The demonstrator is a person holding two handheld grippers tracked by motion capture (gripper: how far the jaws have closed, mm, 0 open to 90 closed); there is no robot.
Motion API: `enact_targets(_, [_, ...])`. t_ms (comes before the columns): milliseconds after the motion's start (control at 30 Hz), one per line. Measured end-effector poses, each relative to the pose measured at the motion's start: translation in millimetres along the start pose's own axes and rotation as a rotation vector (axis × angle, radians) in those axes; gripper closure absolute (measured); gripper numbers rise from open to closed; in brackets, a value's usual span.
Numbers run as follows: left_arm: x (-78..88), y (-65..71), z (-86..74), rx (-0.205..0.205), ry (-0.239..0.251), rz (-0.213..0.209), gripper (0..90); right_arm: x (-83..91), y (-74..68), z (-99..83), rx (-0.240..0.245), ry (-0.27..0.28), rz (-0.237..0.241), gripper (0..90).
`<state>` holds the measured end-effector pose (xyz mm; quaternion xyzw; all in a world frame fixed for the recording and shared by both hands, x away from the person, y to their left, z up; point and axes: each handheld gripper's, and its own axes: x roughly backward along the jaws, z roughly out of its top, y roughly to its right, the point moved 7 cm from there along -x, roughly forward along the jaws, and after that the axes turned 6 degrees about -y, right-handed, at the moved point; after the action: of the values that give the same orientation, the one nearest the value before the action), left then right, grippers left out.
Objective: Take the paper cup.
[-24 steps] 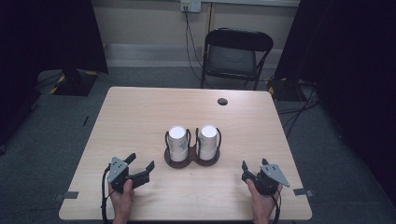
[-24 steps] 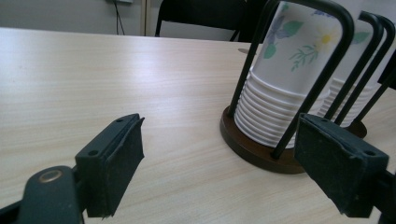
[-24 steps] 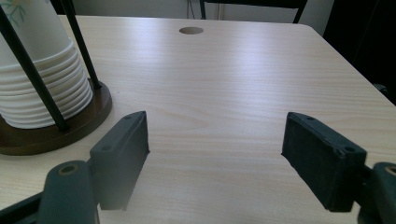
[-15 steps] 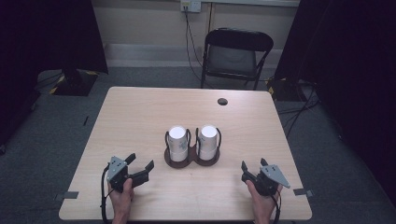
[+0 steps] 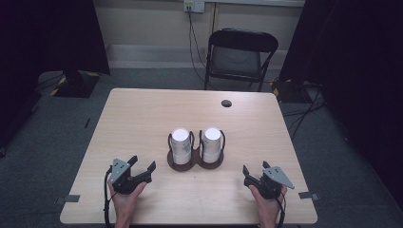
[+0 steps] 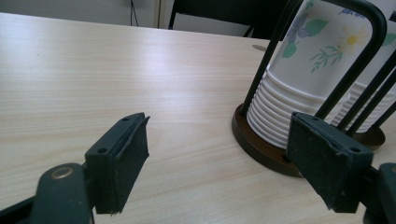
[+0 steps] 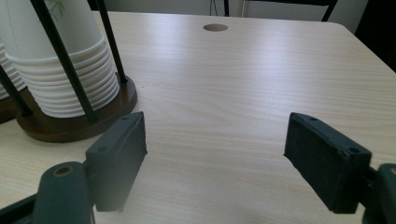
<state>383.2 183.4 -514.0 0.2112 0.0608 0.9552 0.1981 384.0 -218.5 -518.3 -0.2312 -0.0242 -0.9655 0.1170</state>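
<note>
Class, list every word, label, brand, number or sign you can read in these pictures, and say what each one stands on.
Blue lettering at the top of the left stack of paper cups: cut off by the edge of the left gripper view and too blurred to read.
Flower print on the same cups: a picture, no words.
Table, cup holder, left gripper, right gripper: no text visible.

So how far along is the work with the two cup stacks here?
Nothing looks done yet: both cup stacks, left and right, sit upside down in the wire holder mid-table. Nothing is in hand: the left tongs and right tongs are open and empty, resting near the table's front edge, apart from the holder. Reaching in and taking a cup is all still ahead.
</note>
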Motion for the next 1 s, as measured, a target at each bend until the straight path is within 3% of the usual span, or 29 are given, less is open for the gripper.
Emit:
enact_targets(333, [1.8,20.5,14.7,-0.104,0.001,-0.032,21.8,1.4,0.7,0.2,-0.012,0.012,0.001,22.6])
enact_targets(667, [4.8,40.9,36.6,-0.160,0.011,-0.109,19.0,2.1,0.2,0.4,-0.014,0.021,0.005,23.1])
enact_targets(867, [5.4,51.4,47.8,-0.168,0.022,-0.162,18.8,1.7,-0.1,0.2,-0.012,0.014,0.008,23.2])
enact_targets(1000, [5.3,57.4,58.3,-0.183,0.035,-0.173,20.9,1.6,-0.4,0.0,-0.009,0.009,0.008,23.2])
